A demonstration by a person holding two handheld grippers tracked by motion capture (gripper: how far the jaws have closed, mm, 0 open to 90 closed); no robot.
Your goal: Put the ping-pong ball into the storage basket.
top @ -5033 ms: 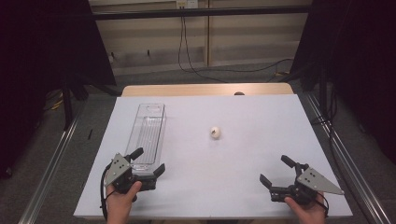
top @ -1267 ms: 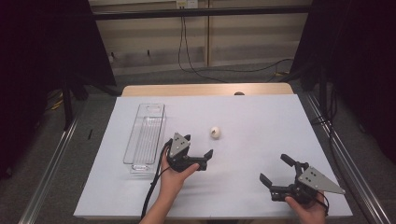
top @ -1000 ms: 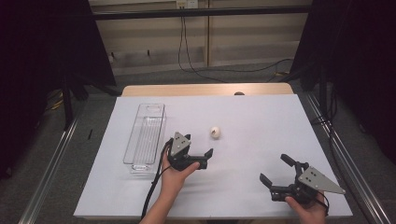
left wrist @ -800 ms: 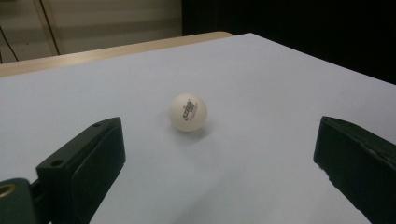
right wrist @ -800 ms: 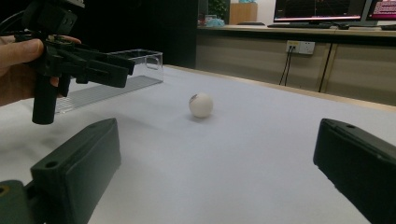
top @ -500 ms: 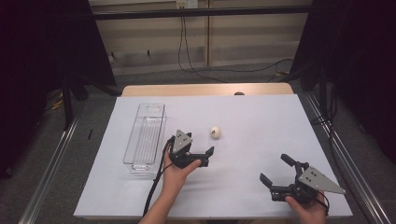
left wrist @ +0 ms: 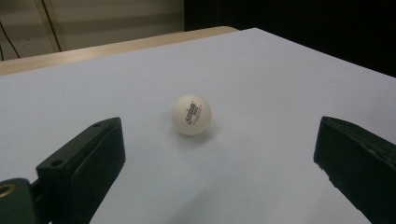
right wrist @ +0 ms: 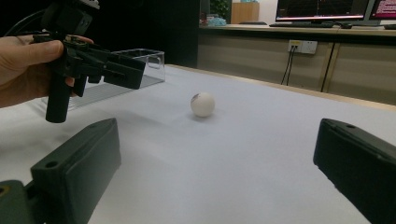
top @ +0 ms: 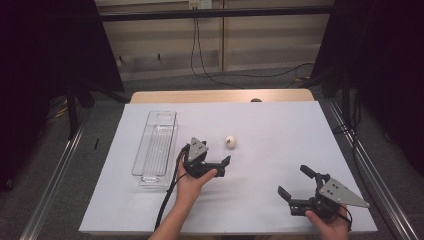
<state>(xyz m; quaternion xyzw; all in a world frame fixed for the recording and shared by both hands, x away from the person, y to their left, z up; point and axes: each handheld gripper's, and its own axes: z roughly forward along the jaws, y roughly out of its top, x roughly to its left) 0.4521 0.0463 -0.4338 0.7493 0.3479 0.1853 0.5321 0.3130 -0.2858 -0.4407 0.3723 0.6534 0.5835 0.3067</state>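
Observation:
A white ping-pong ball with small printing lies on the white table top, just left of the middle. My left gripper hovers a short way in front and to the left of it, open and pointed at it. In the left gripper view the ball rests ahead of the open gripper, apart from both jaws. Near the front right edge my right gripper is open and holds nothing. Its own view has the ball farther off and the left gripper held up in a hand.
A long clear plastic tray lies lengthwise on the table's left side, just left of the left hand; its wall is also in the right gripper view. A wooden edge borders the far side. Metal rails run along both sides of the table.
My left gripper has moved from the front left corner beside the tray to the middle, close to the ball, and crept a little nearer in the last second. The right gripper stayed put.

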